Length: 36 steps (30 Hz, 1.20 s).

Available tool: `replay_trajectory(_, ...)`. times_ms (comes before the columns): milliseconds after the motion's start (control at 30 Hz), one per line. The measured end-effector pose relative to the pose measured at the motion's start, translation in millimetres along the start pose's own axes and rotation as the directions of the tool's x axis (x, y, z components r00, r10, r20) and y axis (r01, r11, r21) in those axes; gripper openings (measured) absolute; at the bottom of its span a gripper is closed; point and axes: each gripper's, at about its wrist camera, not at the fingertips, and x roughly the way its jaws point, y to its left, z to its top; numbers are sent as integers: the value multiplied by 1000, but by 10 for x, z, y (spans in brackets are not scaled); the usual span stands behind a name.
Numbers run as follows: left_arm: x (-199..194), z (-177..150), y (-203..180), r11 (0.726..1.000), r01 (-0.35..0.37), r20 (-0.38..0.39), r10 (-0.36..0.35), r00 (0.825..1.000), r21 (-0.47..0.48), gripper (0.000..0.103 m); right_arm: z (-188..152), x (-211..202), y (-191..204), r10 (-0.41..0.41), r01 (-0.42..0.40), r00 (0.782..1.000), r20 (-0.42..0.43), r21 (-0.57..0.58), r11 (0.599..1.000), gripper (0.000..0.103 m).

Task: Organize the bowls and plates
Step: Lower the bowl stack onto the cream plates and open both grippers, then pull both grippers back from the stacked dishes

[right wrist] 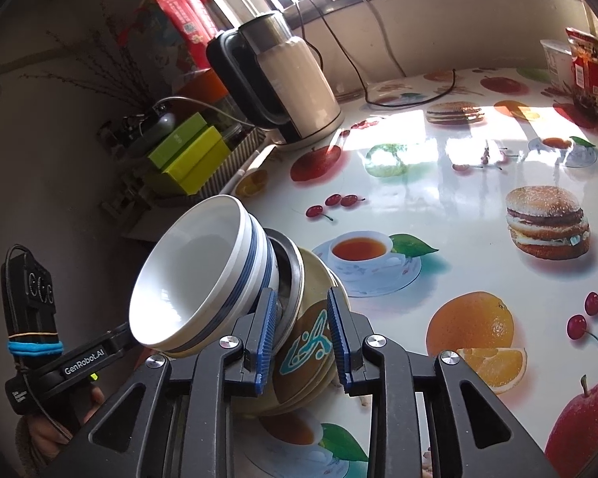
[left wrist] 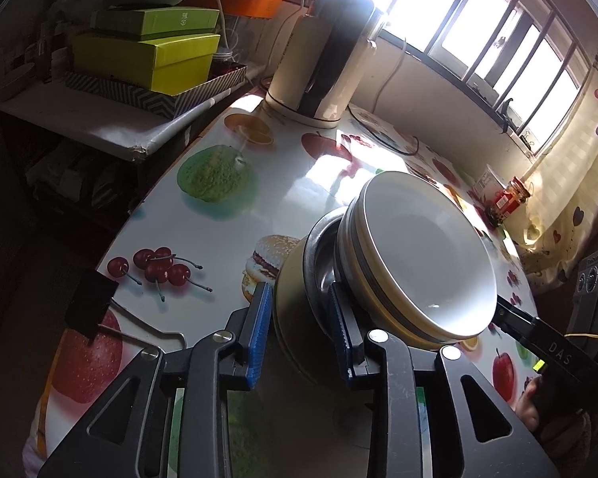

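above the fruit-print table (right wrist: 438, 183), both the left gripper (left wrist: 299, 330) and right gripper (right wrist: 303, 334) clamp the tilted yellow bowl (right wrist: 311, 342) (a steel bowl (right wrist: 293, 275) and white bowls (right wrist: 195, 279) nested inside).

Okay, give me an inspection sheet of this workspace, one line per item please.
Surface: glossy fruit-print tablecloth, sun glare.
Job's things: tilted nested stack; white bowls in a steel bowl in a tan bowl.
Clutter: kettle, red-labelled jar, white tub.
Grippers: left gripper and right gripper each clamp the stack's rim.
Cables: black cord lying on the table behind the kettle.
Surroundings: green boxes on a side shelf, window.
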Motion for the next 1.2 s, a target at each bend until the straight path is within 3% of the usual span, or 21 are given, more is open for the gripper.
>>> replay_trajectory(100, -50, -26, -35, 999, -35, 20, 35, 999, 32, 38, -23, -41, 25, -7, 7, 1000, 7, -8, 1000, 32)
replay_trajectory(500, -231, -148, -152, 994, -67, 67, 61, 996, 88, 46, -135, -226, 128, -34, 36, 998, 43, -53, 998, 43)
replay_trajectory(800, -328, -323, -268, 982, -119, 96, 105, 990, 145, 47, -285, -362, 173, -65, 70, 996, 60, -89, 994, 55)
replay_trajectory(933, -344, -432, -291, 975, -154, 103, 139, 985, 158, 49, -376, -420, 211, -99, 108, 992, 75, -123, 986, 62)
replay_trajectory(1200, -309, -679, -345, 957, -211, 110, 192, 975, 198, 52, -614, -426, 262, -184, 195, 980, 75, -182, 964, 68)
